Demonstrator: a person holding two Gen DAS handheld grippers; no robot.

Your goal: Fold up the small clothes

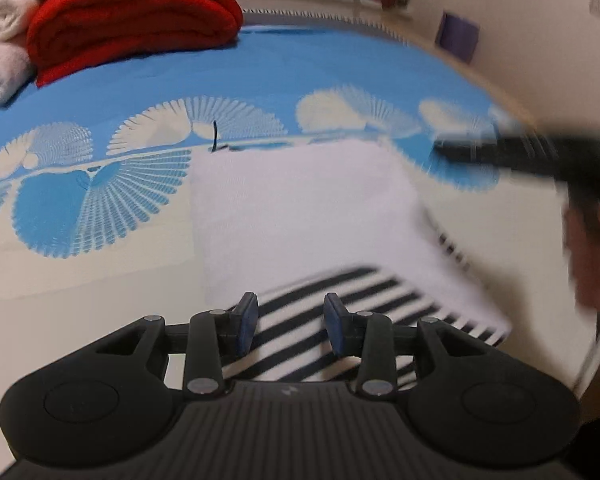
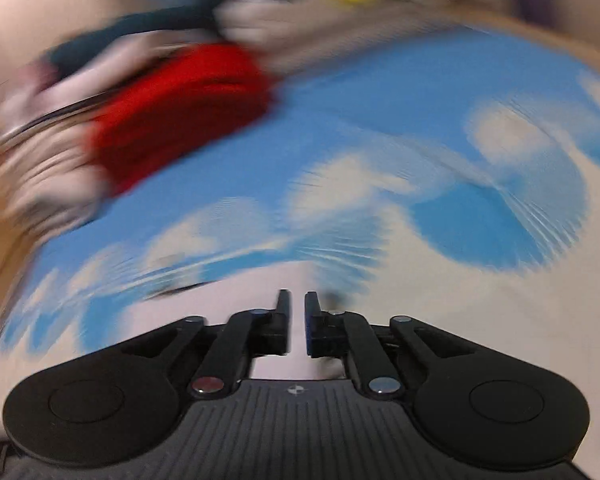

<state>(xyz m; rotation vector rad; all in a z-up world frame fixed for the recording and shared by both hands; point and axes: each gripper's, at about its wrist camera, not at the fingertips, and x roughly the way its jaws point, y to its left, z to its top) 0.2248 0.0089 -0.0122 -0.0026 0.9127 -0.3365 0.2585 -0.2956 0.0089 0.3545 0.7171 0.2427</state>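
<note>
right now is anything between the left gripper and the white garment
Nothing visible. The left gripper is open right over the striped part of the white garment, with no object between them. The red blanket lies far behind.
</note>
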